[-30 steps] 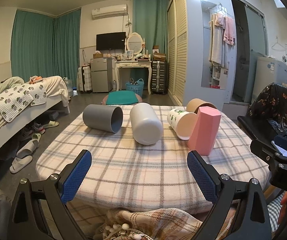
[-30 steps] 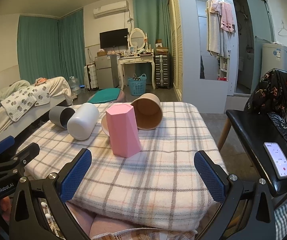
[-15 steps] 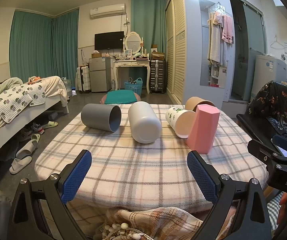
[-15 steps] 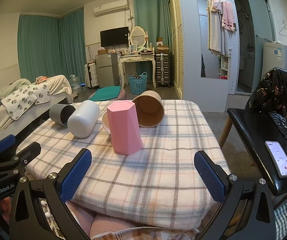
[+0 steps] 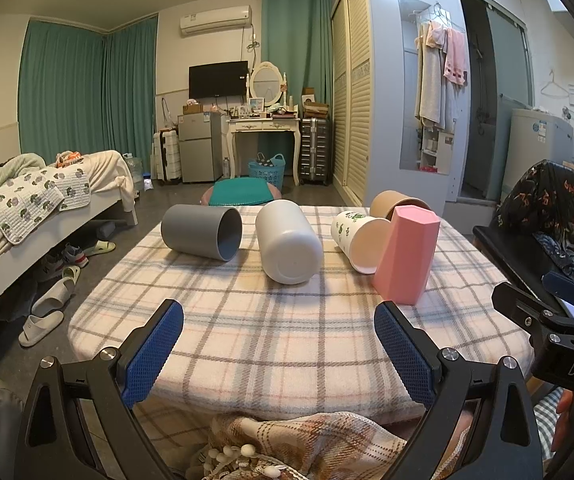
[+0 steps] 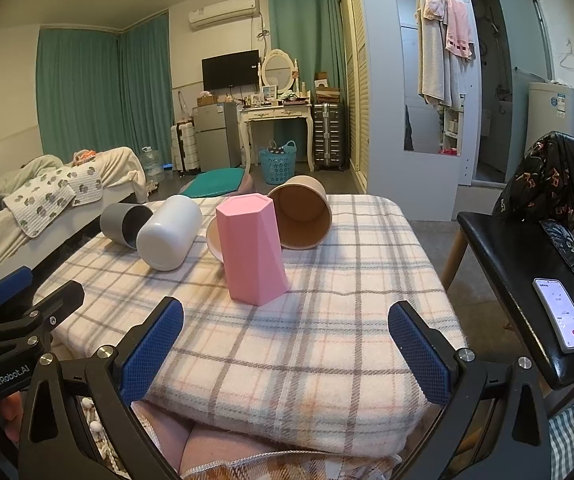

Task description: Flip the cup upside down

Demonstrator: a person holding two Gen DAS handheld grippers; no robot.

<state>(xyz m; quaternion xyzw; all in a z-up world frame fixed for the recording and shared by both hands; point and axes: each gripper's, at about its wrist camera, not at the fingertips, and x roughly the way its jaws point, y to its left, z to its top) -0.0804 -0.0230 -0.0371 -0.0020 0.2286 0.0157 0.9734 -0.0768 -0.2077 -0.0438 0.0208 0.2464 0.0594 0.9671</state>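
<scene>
Several cups are on a table with a plaid cloth. A pink faceted cup stands upside down; it also shows in the right wrist view. A grey cup, a white cup, a leaf-print cup and a brown cup lie on their sides. My left gripper is open and empty at the table's near edge. My right gripper is open and empty, near the pink cup's side of the table.
A black chair with a phone stands right of the table. A bed is on the left, with shoes on the floor. A plaid blanket lies below the grippers.
Both views have shifted slightly; the cups appear a little lower and nearer. No cup has moved and both grippers stay open.
</scene>
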